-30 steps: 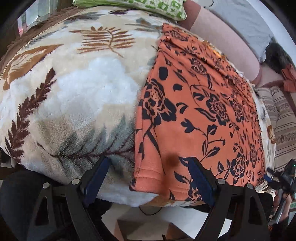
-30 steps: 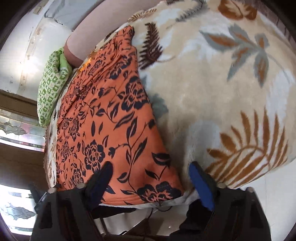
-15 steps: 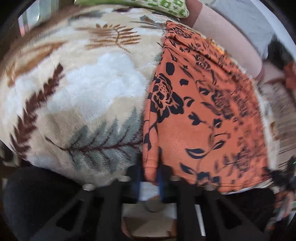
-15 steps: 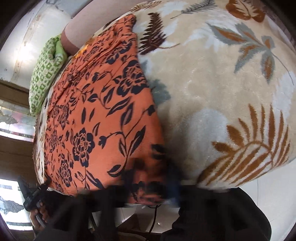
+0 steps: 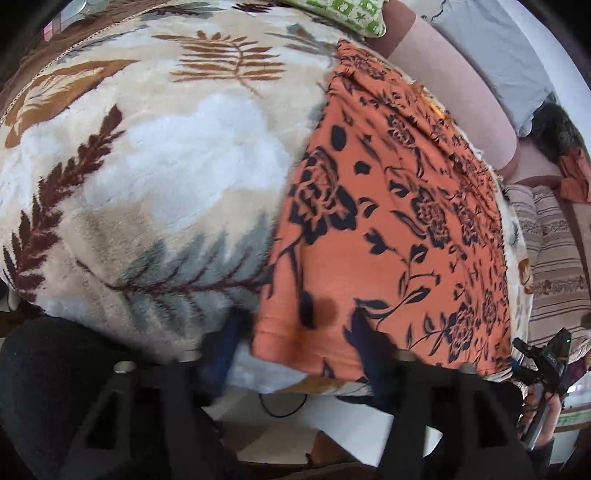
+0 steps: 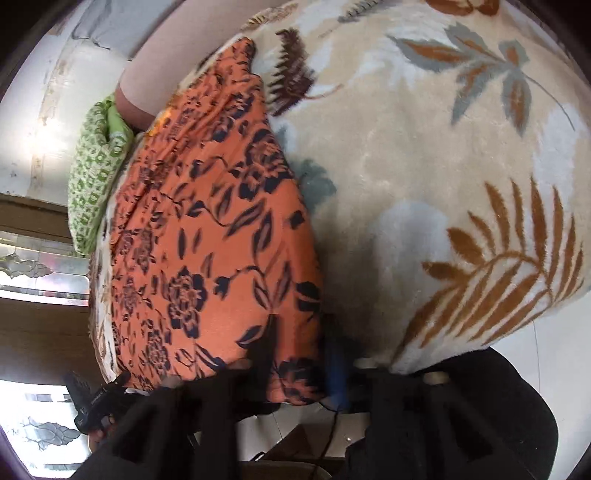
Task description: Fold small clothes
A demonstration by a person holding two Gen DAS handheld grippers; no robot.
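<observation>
Orange floral cloth (image 5: 388, 229), a small garment printed with dark roses, is lying flat on the plush leaf-patterned blanket (image 5: 155, 158) and stretching away from both grippers toward the green patterned pillow (image 5: 343, 11) at the far end. Its near hem is sitting at the bed's edge, right in front of our fingers.

We are holding the left gripper (image 5: 295, 332) over the near left corner of the hem. Its jaws have just been opening, and they are standing apart now with the corner between them, the blue pads not pressing the fabric. We are holding the right gripper (image 6: 299, 354) at the near right corner, where its jaws have likewise just been opening; the corner is lying between the two blurred fingers, and we judge it is not being pinched.

To do this step well, we are aiming, as we judge it, to take both corners evenly before carrying the hem away from us toward the far end. We should be catching only the garment, not the blanket pile beneath it, since the fleece is thick and could be lifting with the cloth. We should be biting in well past the stitched hem so the thin fabric is not slipping out, and keeping both hands level so the fold is landing square.
</observation>
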